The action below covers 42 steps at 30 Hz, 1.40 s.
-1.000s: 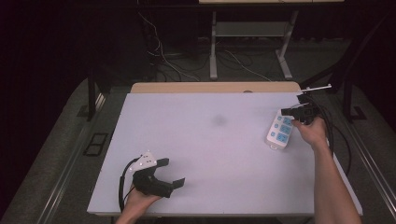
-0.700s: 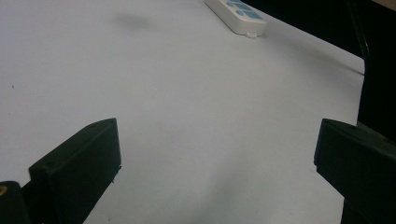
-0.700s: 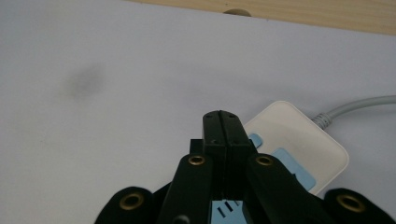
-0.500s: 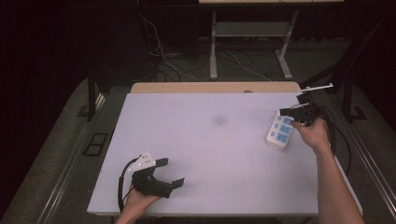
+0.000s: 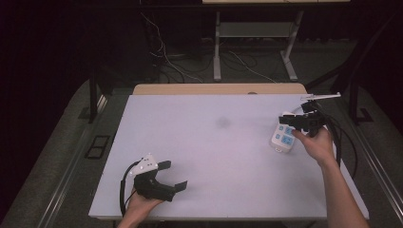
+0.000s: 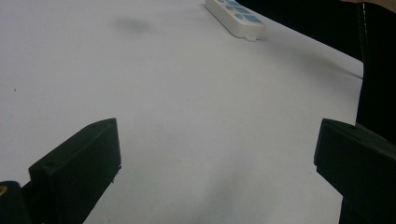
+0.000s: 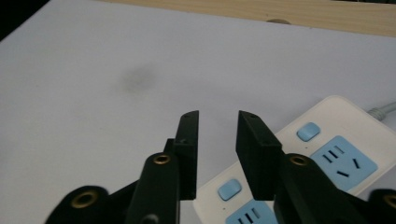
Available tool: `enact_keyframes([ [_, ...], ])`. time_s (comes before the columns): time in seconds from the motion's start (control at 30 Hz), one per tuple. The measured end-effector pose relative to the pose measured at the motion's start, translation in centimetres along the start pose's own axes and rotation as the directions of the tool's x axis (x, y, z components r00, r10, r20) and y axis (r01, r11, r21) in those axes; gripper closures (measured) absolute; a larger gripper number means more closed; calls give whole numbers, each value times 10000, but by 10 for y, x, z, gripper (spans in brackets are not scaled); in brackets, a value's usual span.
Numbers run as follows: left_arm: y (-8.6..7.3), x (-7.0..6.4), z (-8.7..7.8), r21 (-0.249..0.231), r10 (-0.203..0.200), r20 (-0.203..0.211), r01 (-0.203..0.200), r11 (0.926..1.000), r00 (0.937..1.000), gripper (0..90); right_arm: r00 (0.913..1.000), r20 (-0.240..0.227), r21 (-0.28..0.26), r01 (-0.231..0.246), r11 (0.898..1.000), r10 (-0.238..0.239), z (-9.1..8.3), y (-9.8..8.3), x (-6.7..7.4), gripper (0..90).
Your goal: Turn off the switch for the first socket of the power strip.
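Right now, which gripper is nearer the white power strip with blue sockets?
Right. The right gripper hovers over the white power strip; the left gripper sits far across the table.

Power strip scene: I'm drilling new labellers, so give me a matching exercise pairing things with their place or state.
Things:
1. power strip
2. left gripper
3. right gripper
4. smudge

Descriptions:
A. jaws spread wide, near edge of table
B. white with blue switches, right side
C. dark mark mid-table
D. jaws narrowly apart above the strip, nothing between

Pairs: 1-B, 2-A, 3-D, 4-C
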<state>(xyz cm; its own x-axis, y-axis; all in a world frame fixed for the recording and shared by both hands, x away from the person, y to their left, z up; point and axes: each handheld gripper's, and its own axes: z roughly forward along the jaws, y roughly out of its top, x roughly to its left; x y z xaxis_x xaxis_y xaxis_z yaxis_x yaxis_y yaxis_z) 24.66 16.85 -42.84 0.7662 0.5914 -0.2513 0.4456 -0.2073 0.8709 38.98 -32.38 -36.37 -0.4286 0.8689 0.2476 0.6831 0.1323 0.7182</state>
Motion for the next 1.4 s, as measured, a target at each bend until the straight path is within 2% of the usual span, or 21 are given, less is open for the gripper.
enact_keyframes([
  [0.2,0,0,0,4,0,-17,0,10000,10000,0,9997,-173,-514,-176,9985,167,-7,-9,9,443],
  [0.3,0,0,0,5,2,-5,-2,10000,10000,0,9994,-229,-605,-284,9978,270,-9,-13,13,270],
  [0.37,0,0,0,23,21,-1,-21,10000,10000,0,9991,-324,-627,-294,9976,274,-11,-15,16,106],
  [0.4,0,0,0,23,22,0,-22,10000,10000,0,9982,-553,-861,-289,9959,242,-13,-19,19,76],
  [0.43,0,0,0,26,27,-11,-27,10000,10000,0,9973,-678,-877,-329,9956,269,-14,-21,21,0],
  [0.63,0,0,-1,20,27,-14,-27,10000,10000,0,9933,-1153,-937,-98,9956,-10,-17,-29,30,2],
  [0.67,0,0,0,21,26,-6,-26,10000,10000,0,9897,-1429,-1083,-48,9941,-108,-19,-33,35,2],
  [0.8,0,0,0,16,29,-12,-29,10000,10000,0,9848,-1707,-1171,116,9931,-316,-21,-37,41,2],
  [0.97,0,-1,-1,1,41,-27,-41,10000,10000,0,9795,-1924,-1159,379,9925,-599,-24,-43,50,3],
  [1.13,0,-1,-1,-4,40,-5,-40,10000,10000,0,9709,-2231,-1216,611,9907,-873,-26,-50,59,2],
  [1.4,0,-1,-1,18,28,2,-28,10000,10000,0,9564,-2647,-1017,997,9898,-1236,-25,-65,69,3],
])
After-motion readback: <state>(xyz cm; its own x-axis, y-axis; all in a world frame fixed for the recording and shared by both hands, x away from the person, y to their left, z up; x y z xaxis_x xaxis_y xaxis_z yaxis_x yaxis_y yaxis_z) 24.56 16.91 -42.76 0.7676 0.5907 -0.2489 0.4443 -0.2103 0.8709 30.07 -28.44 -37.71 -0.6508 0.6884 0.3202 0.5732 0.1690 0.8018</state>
